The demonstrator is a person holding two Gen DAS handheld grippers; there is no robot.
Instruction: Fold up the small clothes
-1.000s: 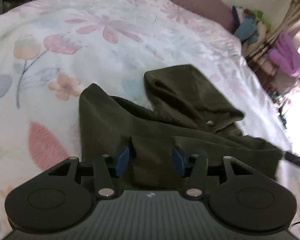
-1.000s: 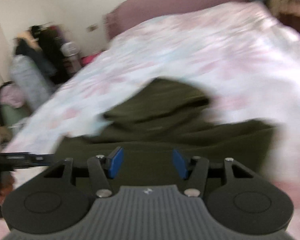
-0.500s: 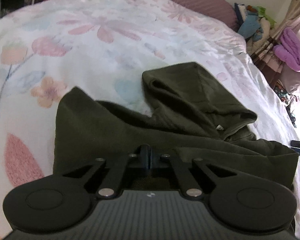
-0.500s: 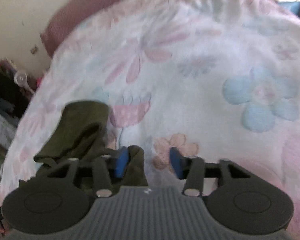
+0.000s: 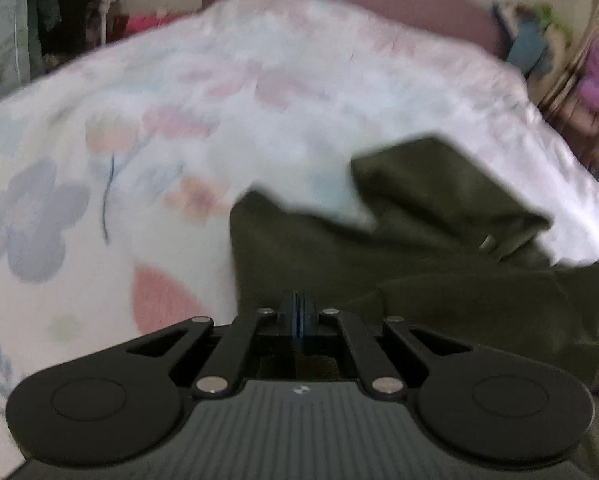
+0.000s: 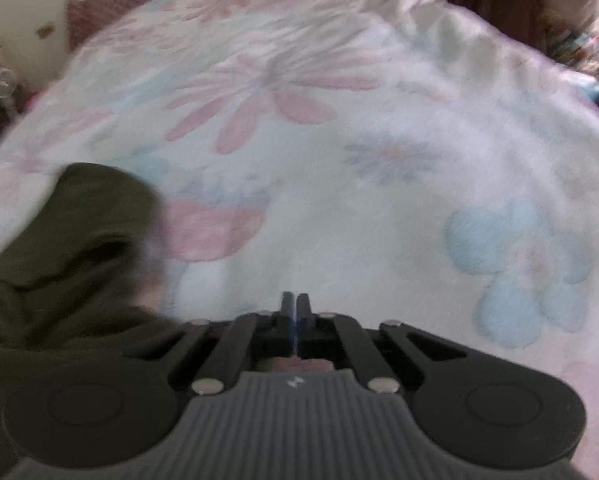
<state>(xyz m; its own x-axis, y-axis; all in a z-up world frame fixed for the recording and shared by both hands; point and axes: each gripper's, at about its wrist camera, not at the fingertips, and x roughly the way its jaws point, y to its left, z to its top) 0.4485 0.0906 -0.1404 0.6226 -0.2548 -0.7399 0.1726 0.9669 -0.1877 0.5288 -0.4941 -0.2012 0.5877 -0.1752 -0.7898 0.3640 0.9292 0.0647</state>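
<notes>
Jaws on both grippers pressed together: left gripper (image 5: pixel 297 304) over dark olive fleece garment (image 5: pixel 399 264) on floral white blanket (image 5: pixel 179 128); pinch unclear. Right gripper (image 6: pixel 296 308) sits beside garment over blanket, risks lifting bedding.

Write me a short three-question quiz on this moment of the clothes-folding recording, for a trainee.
1. True or false: the left gripper and the right gripper both have their jaws shut.
2. What does the dark green garment lie on? A) a floral bedspread B) a wooden table C) a tiled floor
3. In the right wrist view, on which side of the picture does the garment show?

Key: 1 true; 2 A; 3 the left side.
</notes>
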